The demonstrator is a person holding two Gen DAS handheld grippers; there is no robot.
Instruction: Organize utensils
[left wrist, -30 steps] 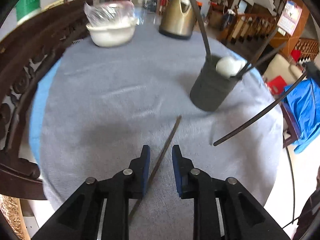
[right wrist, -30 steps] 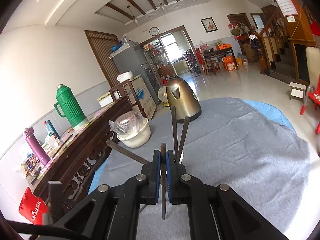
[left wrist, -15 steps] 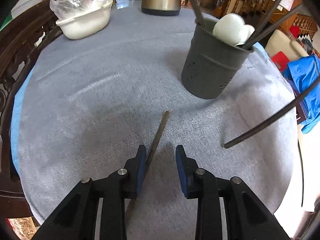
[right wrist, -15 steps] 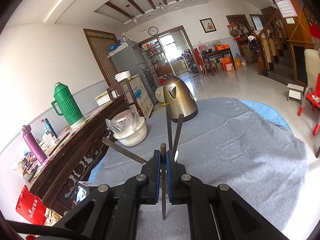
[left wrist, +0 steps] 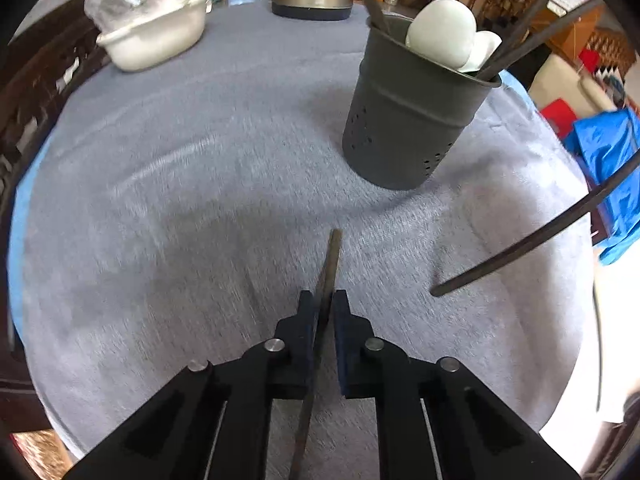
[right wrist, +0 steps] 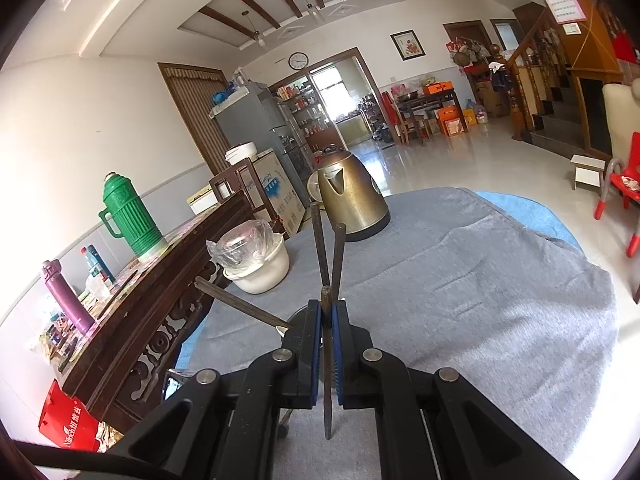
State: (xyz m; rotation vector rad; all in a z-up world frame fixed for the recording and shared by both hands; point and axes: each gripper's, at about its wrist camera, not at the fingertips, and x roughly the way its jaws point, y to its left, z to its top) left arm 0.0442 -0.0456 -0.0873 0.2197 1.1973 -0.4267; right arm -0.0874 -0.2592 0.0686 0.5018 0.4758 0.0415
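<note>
A dark chopstick (left wrist: 329, 264) lies on the grey tablecloth (left wrist: 180, 200), its far tip pointing at the dark grey perforated holder (left wrist: 408, 120). My left gripper (left wrist: 323, 304) straddles it near the middle. Its jaws are closing, with the chopstick between them and a thin gap still showing at the pads. The holder contains white spoons (left wrist: 440, 32) and several chopsticks. My right gripper (right wrist: 327, 312) is shut on another chopstick (right wrist: 327, 360), held above the cloth. That chopstick also slants in from the right of the left wrist view (left wrist: 520, 244). Behind the right gripper the holder's chopsticks (right wrist: 338, 252) stick up.
A brass kettle (right wrist: 352, 196) and a plastic-covered white bowl (right wrist: 256, 268) stand at the table's far side. A carved wooden sideboard (right wrist: 160, 320) with a green thermos (right wrist: 128, 212) runs along the left. Blue fabric (left wrist: 608, 160) lies beyond the table's right edge.
My left gripper came lower and closer to the holder along the lying chopstick, and its jaws narrowed around it. The right gripper and its chopstick stayed put.
</note>
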